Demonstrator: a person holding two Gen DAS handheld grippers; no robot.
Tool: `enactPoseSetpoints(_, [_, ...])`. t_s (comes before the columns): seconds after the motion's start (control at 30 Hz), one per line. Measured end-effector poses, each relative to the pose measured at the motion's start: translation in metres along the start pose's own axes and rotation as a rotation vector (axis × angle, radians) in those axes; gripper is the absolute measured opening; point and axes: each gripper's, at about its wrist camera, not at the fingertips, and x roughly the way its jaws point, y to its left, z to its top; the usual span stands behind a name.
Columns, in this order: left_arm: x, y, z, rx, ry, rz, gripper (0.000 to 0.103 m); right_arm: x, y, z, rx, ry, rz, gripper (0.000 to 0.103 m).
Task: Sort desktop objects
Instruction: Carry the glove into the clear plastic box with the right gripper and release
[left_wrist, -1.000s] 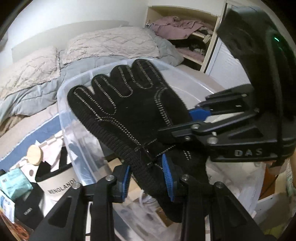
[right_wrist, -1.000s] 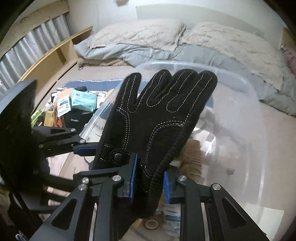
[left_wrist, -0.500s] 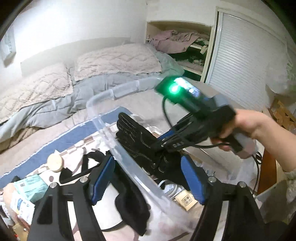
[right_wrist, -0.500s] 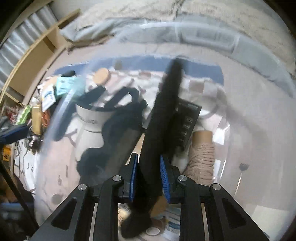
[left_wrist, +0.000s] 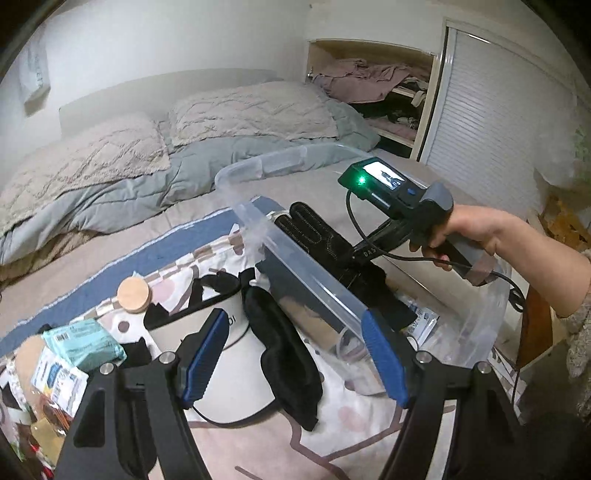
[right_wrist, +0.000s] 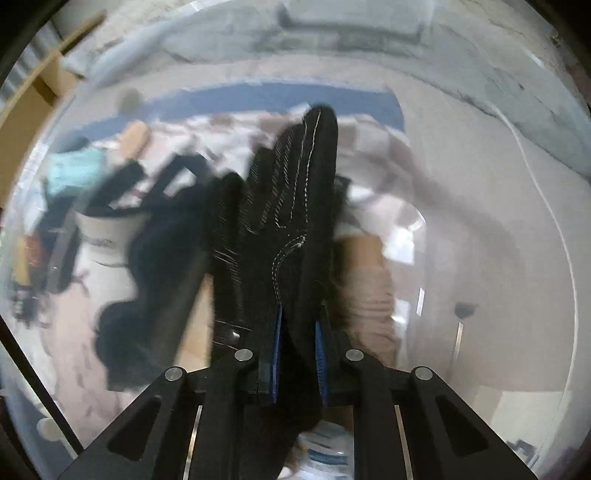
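Bedroom, bed surface: black glove (right_wrist: 291, 221) inside the clear plastic bin (left_wrist: 314, 288), its cuff pinched in the right gripper (right_wrist: 297, 354), whose narrow jaws are closing on it. Left gripper (left_wrist: 295, 354) outside the bin's near wall, jaws wide and empty, above a black eye mask (left_wrist: 284, 354) beside the bin.

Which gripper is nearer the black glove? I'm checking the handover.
Right. The right gripper pinches the black glove inside the clear bin; the left gripper stands open outside it.
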Motion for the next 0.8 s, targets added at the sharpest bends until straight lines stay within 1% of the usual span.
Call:
enactPoseSetpoints(0.1, [-0.002, 0.003, -0.003, -0.018, 0.002, -0.003, 0.074, 0.006, -0.008, 0.001, 0.052, 0.015, 0.009, 0.017])
enactPoseSetpoints(0.2, [-0.003, 0.006, -0.003, -0.035, -0.003, -0.007, 0.074, 0.013, -0.008, 0.003, 0.076, 0.034, -0.019, 0.017])
enactPoseSetpoints(0.27, [-0.004, 0.007, -0.002, -0.045, -0.008, -0.015, 0.074, 0.019, -0.009, 0.007, 0.123, 0.039, -0.029, 0.018])
enactPoseSetpoints(0.33, [-0.005, 0.008, -0.002, -0.048, -0.011, -0.021, 0.074, 0.019, -0.004, 0.006, 0.122, 0.032, -0.02, 0.018])
enactPoseSetpoints(0.4, [-0.006, 0.008, -0.002, -0.048, -0.014, -0.021, 0.074, 0.017, 0.005, 0.005, 0.081, 0.04, -0.027, 0.023])
enactPoseSetpoints(0.43, [-0.006, 0.008, -0.002, -0.049, -0.014, -0.022, 0.074, 0.017, 0.006, 0.005, 0.075, 0.042, -0.035, 0.024])
enactPoseSetpoints(0.47, [-0.006, 0.008, -0.002, -0.05, -0.015, -0.022, 0.074, 0.016, 0.006, 0.005, 0.073, 0.042, -0.051, 0.03])
enactPoseSetpoints(0.5, [-0.006, 0.009, -0.002, -0.053, -0.016, -0.023, 0.074, 0.013, 0.006, 0.004, 0.067, 0.039, -0.043, 0.046])
enactPoseSetpoints(0.53, [-0.007, 0.01, -0.002, -0.056, -0.017, -0.025, 0.074, 0.008, 0.005, 0.003, 0.07, 0.026, -0.024, 0.055])
enactPoseSetpoints(0.57, [-0.008, 0.011, -0.003, -0.058, -0.018, -0.026, 0.074, 0.001, 0.004, 0.001, 0.078, 0.001, 0.003, 0.068])
enactPoseSetpoints(0.6, [-0.008, 0.012, -0.004, -0.059, -0.018, -0.024, 0.074, -0.009, 0.004, -0.002, 0.078, -0.03, 0.029, 0.07])
enactPoseSetpoints(0.67, [-0.009, 0.014, -0.004, -0.062, -0.018, -0.022, 0.074, -0.022, 0.007, -0.006, 0.056, -0.049, 0.047, 0.07])
enactPoseSetpoints(0.8, [-0.01, 0.017, -0.005, -0.07, -0.022, -0.03, 0.074, -0.04, 0.012, -0.012, 0.006, -0.029, 0.031, 0.07])
